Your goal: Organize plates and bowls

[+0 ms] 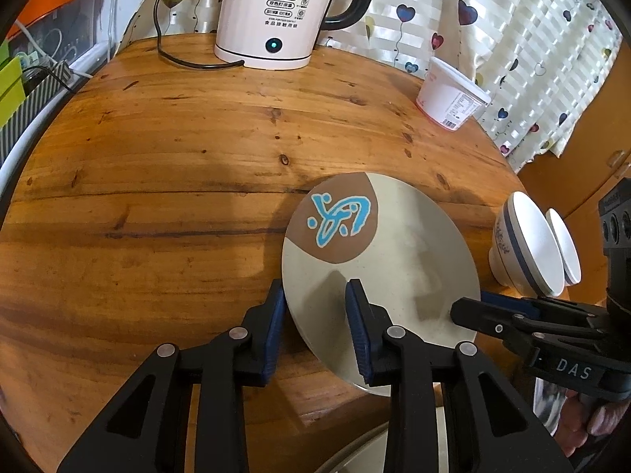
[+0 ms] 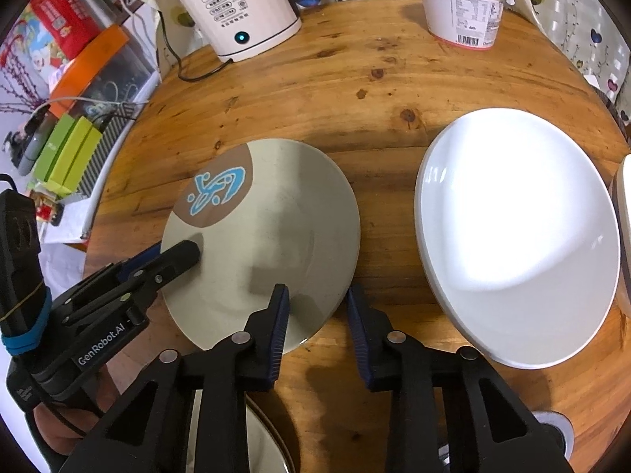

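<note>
Straddling opposite rims of the round beige plate with blue-on-brown motif (image 1: 394, 260), left tool (image 1: 315, 327) and right tool (image 2: 317, 315) both gape open; uneven closing could tip it off the wooden bench (image 1: 177, 197).

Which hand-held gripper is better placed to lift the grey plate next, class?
Left, probably. The left hand-held gripper straddles the rim of the grey plate, one finger either side. The right hand-held gripper also straddles the rim, nearer the white plate. It's a close call.

Black grippers (image 1: 315, 315), blue pads (image 2: 282, 315), silver rivets, "GenRobot.AI" lettering.
</note>
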Tool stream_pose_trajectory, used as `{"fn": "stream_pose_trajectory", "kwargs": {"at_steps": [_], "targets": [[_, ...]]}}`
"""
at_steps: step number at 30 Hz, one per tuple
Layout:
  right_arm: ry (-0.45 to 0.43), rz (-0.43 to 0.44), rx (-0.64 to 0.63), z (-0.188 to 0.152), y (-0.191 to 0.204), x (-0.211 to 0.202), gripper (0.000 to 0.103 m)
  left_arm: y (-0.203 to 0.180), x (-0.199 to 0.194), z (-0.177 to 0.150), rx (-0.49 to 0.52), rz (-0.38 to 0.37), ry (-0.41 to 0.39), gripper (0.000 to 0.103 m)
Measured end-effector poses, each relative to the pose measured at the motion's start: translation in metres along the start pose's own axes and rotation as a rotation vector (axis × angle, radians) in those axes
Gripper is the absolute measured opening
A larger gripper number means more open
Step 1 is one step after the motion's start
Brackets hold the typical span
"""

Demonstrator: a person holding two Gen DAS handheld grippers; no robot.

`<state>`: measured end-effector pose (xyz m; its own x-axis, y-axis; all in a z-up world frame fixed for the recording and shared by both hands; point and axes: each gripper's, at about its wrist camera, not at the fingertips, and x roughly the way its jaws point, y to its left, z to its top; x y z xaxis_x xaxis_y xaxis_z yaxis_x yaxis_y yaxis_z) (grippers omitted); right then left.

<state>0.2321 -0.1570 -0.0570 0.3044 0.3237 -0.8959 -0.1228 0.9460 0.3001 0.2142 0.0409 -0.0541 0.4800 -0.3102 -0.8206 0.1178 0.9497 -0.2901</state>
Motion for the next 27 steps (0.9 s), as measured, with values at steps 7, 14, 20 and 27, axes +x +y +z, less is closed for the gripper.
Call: {"fn": "stream_pose_trajectory", "kwargs": {"at_steps": [7,14,20,27], "targets": [[-0.007,-0.002,-0.002,0.001,0.001,0.0,0.029,0.004,0.001,0.002,-0.011,-0.007,-0.008,0.029],[-0.02,0.005,-0.003,-0.001,-0.002,0.0,0.026,0.004,-0.004,-0.001,-0.011,-0.005,-0.015,0.028],[-0.022,0.021,-0.01,-0.002,0.0,-0.003,0.025,0.005,-0.011,-0.003,-0.016,0.006,-0.021,0.028],[-0.032,0.032,-0.025,-0.002,0.003,-0.01,0.025,0.004,-0.02,-0.003,-0.017,0.014,-0.037,0.028]]}}
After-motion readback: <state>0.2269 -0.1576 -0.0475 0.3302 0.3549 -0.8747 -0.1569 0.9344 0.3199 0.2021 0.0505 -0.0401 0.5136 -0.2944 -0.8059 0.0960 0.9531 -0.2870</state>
